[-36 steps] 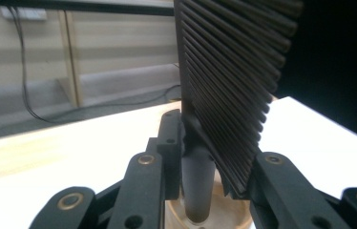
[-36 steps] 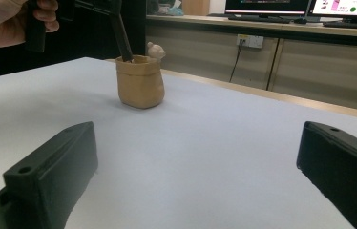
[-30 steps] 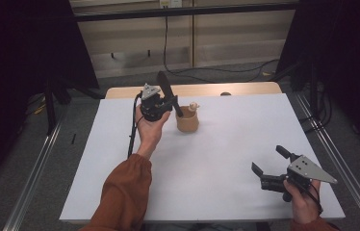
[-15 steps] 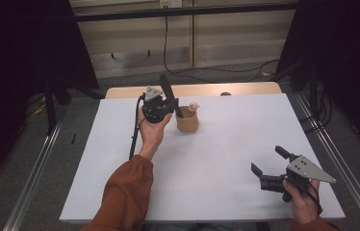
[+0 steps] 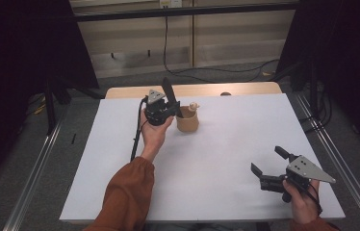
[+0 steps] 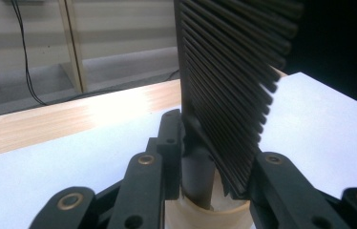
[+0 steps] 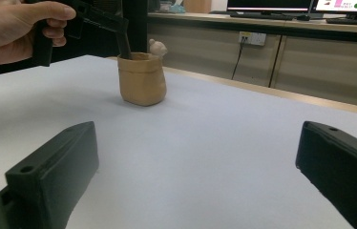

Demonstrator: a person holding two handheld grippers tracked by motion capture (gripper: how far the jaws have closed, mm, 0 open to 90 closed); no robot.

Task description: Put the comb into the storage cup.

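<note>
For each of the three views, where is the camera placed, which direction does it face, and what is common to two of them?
High view: above the near table edge, looking forward and down on the table; both forearms, left gripper, right gripper.
Left gripper view: on that gripper, looking along its jaws at a ribbed black comb over the cup.
Right gripper view: low over the table, between its open jaws, facing the cup and the left hand.
All share the cup.

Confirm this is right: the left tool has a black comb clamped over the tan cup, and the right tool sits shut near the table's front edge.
One thing is wrong: the right tool is open, its jaws wide apart in the right gripper view. The rest holds: the left tool clamps the black comb over the tan cup.
</note>
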